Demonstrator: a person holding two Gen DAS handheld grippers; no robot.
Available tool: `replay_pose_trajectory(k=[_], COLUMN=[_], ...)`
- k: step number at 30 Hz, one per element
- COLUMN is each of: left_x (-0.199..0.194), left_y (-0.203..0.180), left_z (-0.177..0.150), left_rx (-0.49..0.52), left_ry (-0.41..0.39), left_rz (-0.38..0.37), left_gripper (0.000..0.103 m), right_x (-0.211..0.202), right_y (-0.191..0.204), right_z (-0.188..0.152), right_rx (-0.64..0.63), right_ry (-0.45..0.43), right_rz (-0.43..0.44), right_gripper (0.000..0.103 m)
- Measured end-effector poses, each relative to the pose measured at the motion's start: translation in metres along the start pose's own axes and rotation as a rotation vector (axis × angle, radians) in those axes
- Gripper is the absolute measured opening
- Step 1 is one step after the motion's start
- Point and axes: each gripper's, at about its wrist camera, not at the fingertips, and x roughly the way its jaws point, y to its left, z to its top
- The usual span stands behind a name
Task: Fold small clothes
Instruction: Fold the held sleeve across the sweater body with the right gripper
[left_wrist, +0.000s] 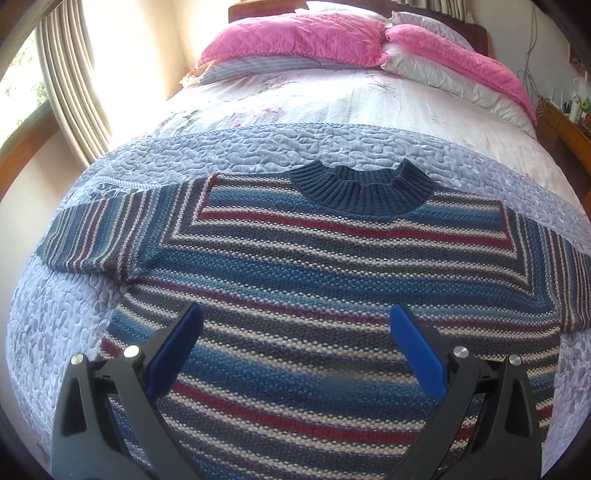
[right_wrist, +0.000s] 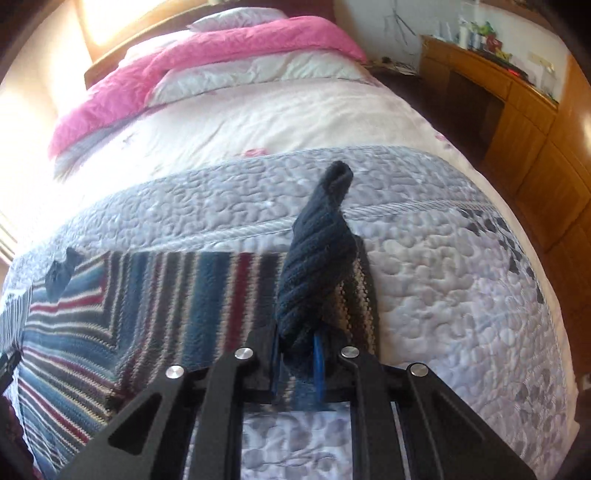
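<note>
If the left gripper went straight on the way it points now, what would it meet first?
Most likely the striped sweater: the left gripper is open and holds nothing, and only the sweater's body shows between its fingers, with the navy collar further along. How far above the knit it hangs is unclear.

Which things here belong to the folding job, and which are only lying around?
Part of the job:
striped sweater
sleeve cuff, clamped in the right gripper
left gripper, open above the sweater

Just lying about:
pink pillows
grey quilt
wooden dresser
curtain
</note>
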Motion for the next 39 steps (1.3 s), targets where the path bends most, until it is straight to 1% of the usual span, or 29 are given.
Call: replay_pose_trajectory(k=[2,4,9,13,15,17,18,19,22,23,24,26,28,30,31,33,34,36,38,39], left_x=[0.001,0.003,0.008,0.012,0.014,0.015,0.016,0.017,0.016,0.014,0.012,0.008,0.006,0.008,0.012,0.021,0.025,0.036,0.048,0.053], left_y=[0.007,0.014,0.029,0.035,0.036,0.034,0.033,0.031,0.02,0.013,0.004,-0.017,-0.043,-0.072,-0.087,-0.117,-0.132,-0.157,-0.176,-0.183], left_z=[0.001,0.001,0.0,-0.001,-0.002,-0.003,-0.003,-0.003,-0.003,-0.003,-0.002,-0.001,0.002,0.005,0.008,0.014,0.016,0.022,0.024,0.025], left_rx=[-0.003,-0.003,-0.006,-0.014,-0.012,-0.006,-0.003,-0.001,0.009,0.019,0.032,0.067,0.093,0.112,0.122,0.118,0.109,0.092,0.07,0.057], left_ry=[0.001,0.001,0.011,0.02,0.025,0.03,0.033,0.037,0.045,0.045,0.043,0.039,0.074,0.139,0.187,0.283,0.315,0.371,0.415,0.431], left_rz=[0.006,0.016,0.023,0.024,0.023,0.02,0.017,0.013,-0.026,-0.047,-0.066,-0.122,-0.224,-0.359,-0.425,-0.529,-0.554,-0.572,-0.571,-0.584], left_gripper=[0.1,0.1,0.1,0.1,0.1,0.1,0.1,0.1,0.1,0.1,0.1,0.1,0.1,0.1,0.1,0.1,0.1,0.099,0.099,0.099], right_x=[0.005,0.011,0.024,0.042,0.051,0.057,0.057,0.055,0.034,0.026,0.018,0.008,0.004,0.004,0.006,0.009,0.011,0.02,0.028,0.03], right_y=[0.037,0.07,0.144,0.186,0.199,0.203,0.204,0.203,0.192,0.184,0.175,0.154,0.129,0.105,0.093,0.074,0.066,0.053,0.045,0.044], right_z=[-0.001,-0.004,-0.015,-0.023,-0.03,-0.037,-0.041,-0.045,-0.055,-0.058,-0.06,-0.066,-0.072,-0.081,-0.085,-0.096,-0.1,-0.108,-0.114,-0.115], right_rx=[-0.07,-0.13,-0.223,-0.28,-0.302,-0.296,-0.289,-0.284,-0.273,-0.26,-0.245,-0.216,-0.189,-0.161,-0.143,-0.116,-0.117,-0.1,-0.07,-0.065], right_ry=[0.01,0.013,0.033,0.066,0.091,0.123,0.137,0.141,0.097,0.083,0.073,0.07,0.087,0.132,0.163,0.208,0.219,0.243,0.243,0.238], right_rz=[-0.011,-0.001,0.091,0.116,0.137,0.202,0.245,0.282,0.345,0.349,0.34,0.286,0.224,0.165,0.133,0.09,0.074,0.045,0.075,0.081], right_gripper=[0.014,0.014,0.014,0.015,0.021,0.034,0.036,0.041,0.041,0.041,0.041,0.041,0.041,0.041,0.042,0.043,0.044,0.044,0.045,0.045])
